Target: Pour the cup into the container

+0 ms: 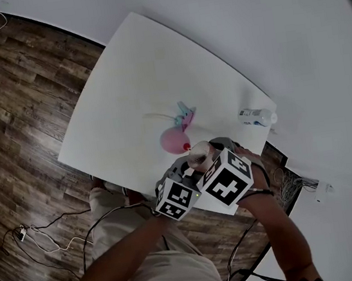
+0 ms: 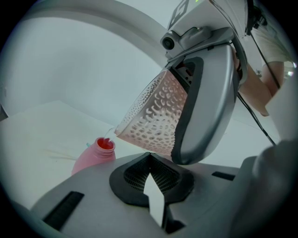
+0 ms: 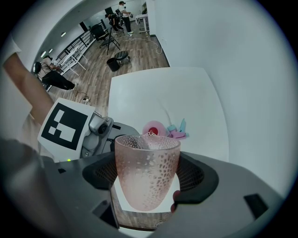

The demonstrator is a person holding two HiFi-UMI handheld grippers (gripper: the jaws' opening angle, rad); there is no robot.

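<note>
While the wooden floor (image 1: 18, 126) fills the left side of the head view, a white desk (image 1: 152, 62) stands on it and carries a pink container (image 1: 175, 141), which sits upright close to the desk's near edge. Just on the person's side of this container both tools are held side by side. The right tongs (image 3: 148, 176) are closed on a cup (image 2: 156, 116) of clear pinkish glass with a dotted, netlike pattern, one pad on each side of its wall. The cup is tilted, so that its rim hangs just above the container's open mouth without touching it. The left tongs (image 2: 151, 186) are closed with nothing between them, and they stay low, just beside the container and under the tilted cup. Well apart from the container, near the desk's right corner, lies a small white bottle (image 1: 255, 117). A little teal and pink object (image 1: 185, 114) lies just behind the container. A thin clear stream (image 2: 110, 132) runs from the cup's rim into the container's mouth.
</note>
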